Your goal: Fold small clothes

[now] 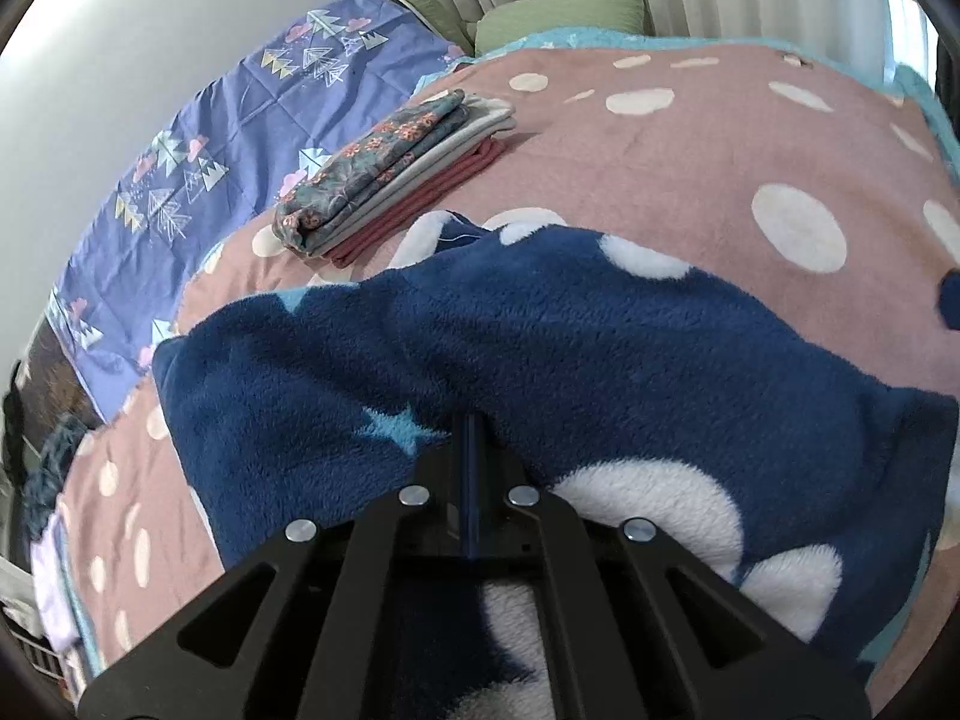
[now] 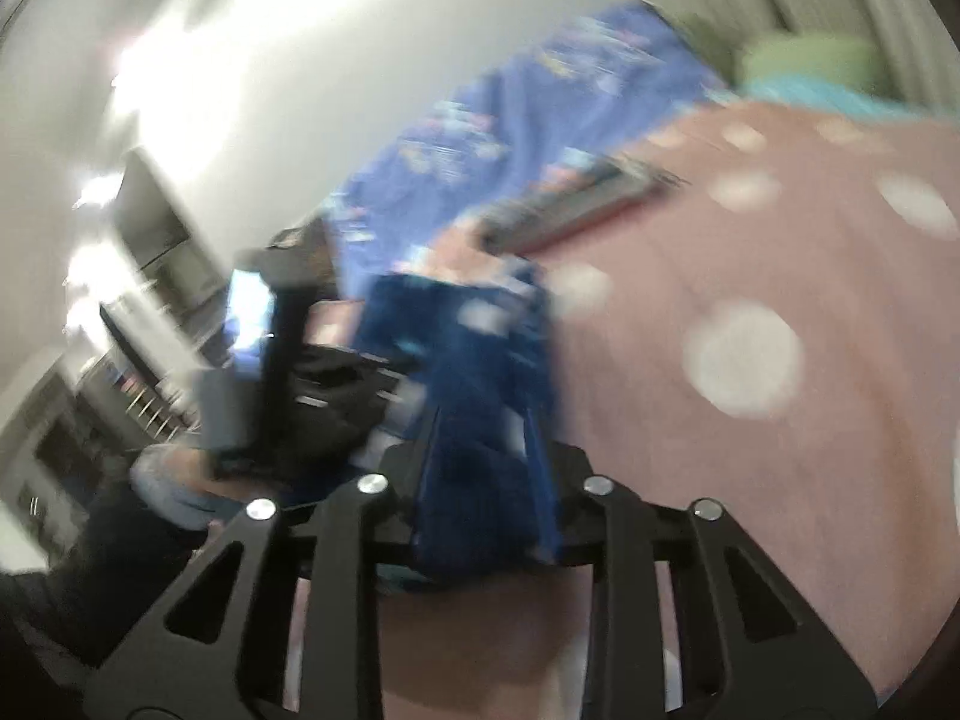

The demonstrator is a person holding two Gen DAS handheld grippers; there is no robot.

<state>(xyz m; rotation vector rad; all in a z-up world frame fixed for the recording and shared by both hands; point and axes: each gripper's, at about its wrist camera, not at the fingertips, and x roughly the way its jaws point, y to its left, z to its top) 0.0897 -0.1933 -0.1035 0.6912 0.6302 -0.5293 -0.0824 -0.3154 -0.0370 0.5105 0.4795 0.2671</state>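
The left hand-held gripper (image 1: 471, 438) has its two black fingers drawn together with only a thin slit between them, and the edge of a navy fleece garment (image 1: 540, 348) is pinched in that slit; the garment, dark blue with white blobs and pale blue stars, spreads out ahead of the fingers and drapes over a pink bedspread (image 1: 690, 162) dotted with white circles, its far edge rumpled and slightly raised; beyond it, near the left side of the bed, sits a stack of folded clothes (image 1: 396, 174), a grey floral piece on top, pale grey layers under it and a dark red one at the bottom, well apart from the fleece; a purple sheet (image 1: 198, 156) printed with trees and clouds hangs along the wall side of the bed, and a green pillow (image 1: 558, 18) lies at the head below pale curtains; the right wrist view is heavily blurred; in it the right hand-held gripper (image 2: 480, 438) has its fingers set moderately apart with a thick bunch of the same navy fleece held between them, the cloth running back toward the camera and forward over the bedspread; to its left in that view the other hand-held gripper and a gloved hand (image 2: 174, 486) show as dark smears, detail too blurred to tell.
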